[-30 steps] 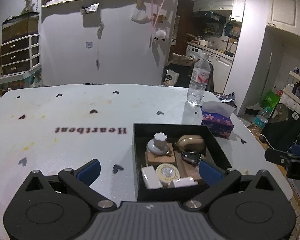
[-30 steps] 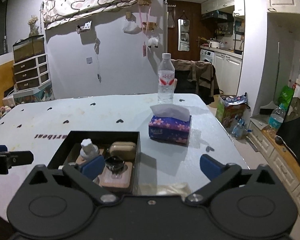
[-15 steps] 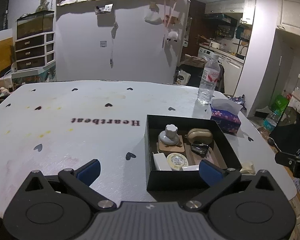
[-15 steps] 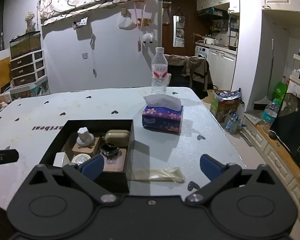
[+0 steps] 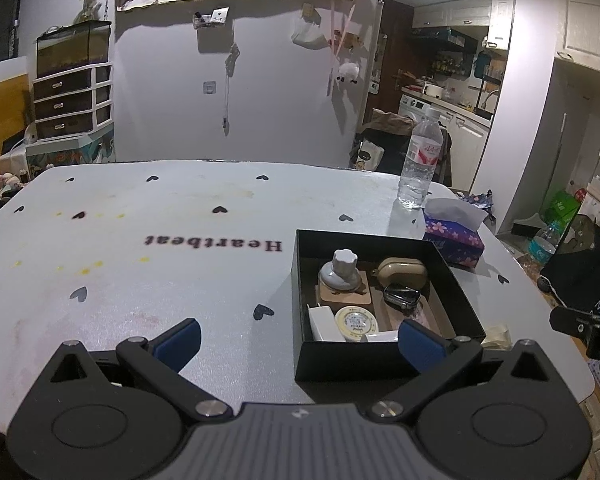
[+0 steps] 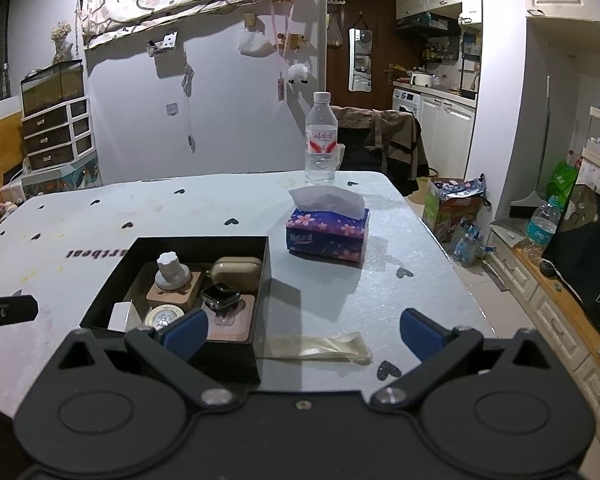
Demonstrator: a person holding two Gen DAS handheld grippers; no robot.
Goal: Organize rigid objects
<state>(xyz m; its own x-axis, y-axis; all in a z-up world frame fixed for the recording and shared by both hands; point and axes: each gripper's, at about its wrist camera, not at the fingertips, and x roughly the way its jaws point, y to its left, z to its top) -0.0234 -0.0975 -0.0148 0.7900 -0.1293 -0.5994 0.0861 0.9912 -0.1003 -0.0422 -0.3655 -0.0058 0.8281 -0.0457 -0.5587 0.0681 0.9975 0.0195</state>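
Black box (image 5: 342, 362) packed; both tools empty.
Left gripper (image 5: 300, 338) and right gripper (image 6: 302, 334) spread wide, just short of the box.

A water bottle (image 6: 321, 140) stands at the table's (image 6: 220, 208) far edge, a tissue box (image 6: 327, 232) nearer, and a chair (image 6: 380, 140) beyond.

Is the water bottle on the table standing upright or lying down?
Upright. The water bottle stands on its base near the far edge of the table, white cap on top, behind the tissue box.
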